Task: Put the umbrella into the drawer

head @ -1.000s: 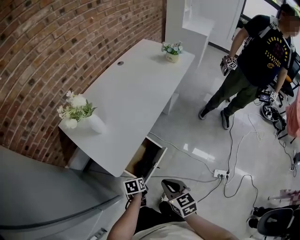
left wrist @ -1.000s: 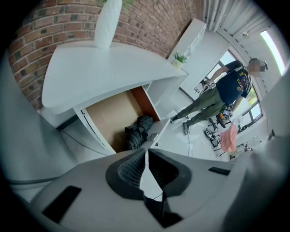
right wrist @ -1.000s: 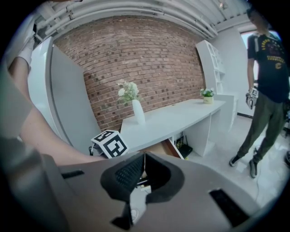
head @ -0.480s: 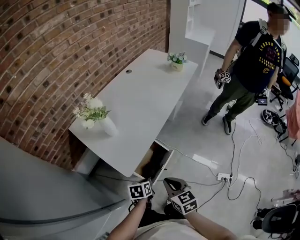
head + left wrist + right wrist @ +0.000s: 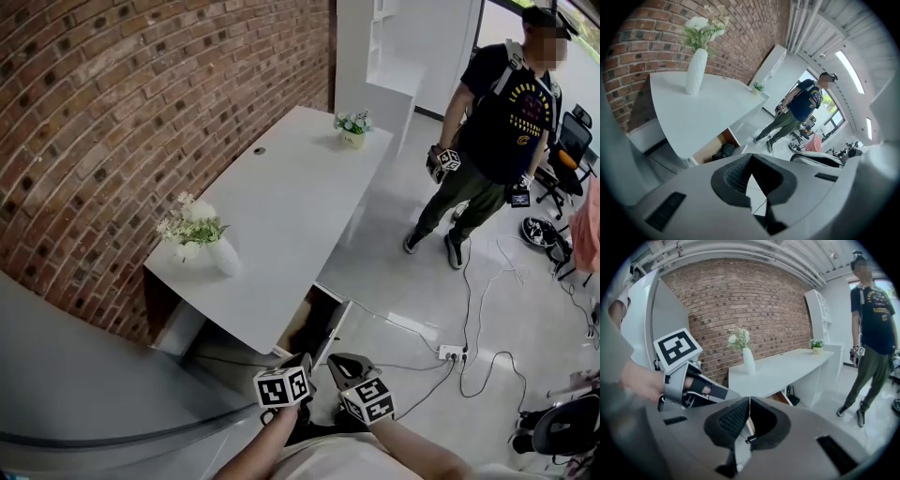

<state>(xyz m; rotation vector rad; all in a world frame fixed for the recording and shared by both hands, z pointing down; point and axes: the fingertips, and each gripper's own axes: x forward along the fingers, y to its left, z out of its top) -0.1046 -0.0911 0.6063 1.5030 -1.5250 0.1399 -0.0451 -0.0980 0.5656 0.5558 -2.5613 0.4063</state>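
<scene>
Under the white desk (image 5: pixel 281 206) a drawer (image 5: pixel 330 330) stands pulled out. In the left gripper view a dark bundle (image 5: pixel 723 151) lies inside the drawer (image 5: pixel 732 139); it looks like the folded umbrella. My left gripper (image 5: pixel 302 362) hovers above and in front of the drawer, shut with nothing between its fingers (image 5: pixel 751 158). Just to its right my right gripper (image 5: pixel 345 364) is also shut and empty, its pads meeting at the tip (image 5: pixel 749 399). The left gripper's marker cube (image 5: pixel 677 348) shows in the right gripper view.
A white vase of flowers (image 5: pixel 220 255) stands near the desk's front corner, a small flower pot (image 5: pixel 352 131) at its far end. A person (image 5: pixel 497 122) holding grippers stands on the floor to the right. A power strip (image 5: pixel 452 353) with cables lies on the floor.
My left gripper has lifted up and away from the drawer. The right gripper stays close beside it. The head view has shifted, so the desk sits further right.
</scene>
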